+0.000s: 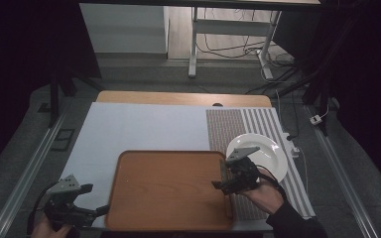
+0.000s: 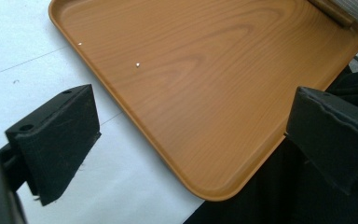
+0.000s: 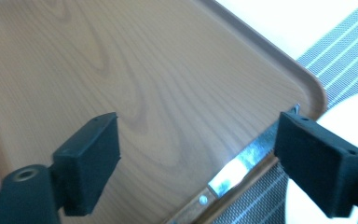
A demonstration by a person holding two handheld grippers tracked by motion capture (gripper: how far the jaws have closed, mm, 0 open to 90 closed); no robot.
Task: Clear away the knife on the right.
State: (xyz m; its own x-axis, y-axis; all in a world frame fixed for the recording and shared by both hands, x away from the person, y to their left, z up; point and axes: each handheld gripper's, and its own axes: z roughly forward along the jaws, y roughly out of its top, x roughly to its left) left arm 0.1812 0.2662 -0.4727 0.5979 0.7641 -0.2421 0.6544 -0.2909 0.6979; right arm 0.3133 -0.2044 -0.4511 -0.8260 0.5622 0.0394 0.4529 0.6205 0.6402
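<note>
- The person's right gripper (image 1: 222,176) is hovering over the right edge of the wooden tray (image 1: 168,191); its jaws are standing wide apart with nothing between them, and no pad is pressing on anything.
- A knife (image 3: 235,165) is lying along the tray's right rim, just below that gripper; in the right gripper view its shiny blade is catching the light and its wooden handle, with a rivet, is running toward the bottom edge; it is resting on the tray, free of both jaws.
- A white plate (image 1: 260,153) is sitting just to the right of the tray, on a striped placemat (image 1: 228,126); the right hand (image 1: 265,196) is reaching in beside it.
- The left gripper (image 1: 96,201) is being held low at the tray's near left corner; its jaws are spread wide too, and in the left gripper view the tray's rounded corner is showing between them, untouched.
- The tray is lying on a white cloth (image 1: 129,129) that is covering most of the table (image 1: 178,97); the tray's wood-grain floor is looking bare apart from the knife.
</note>
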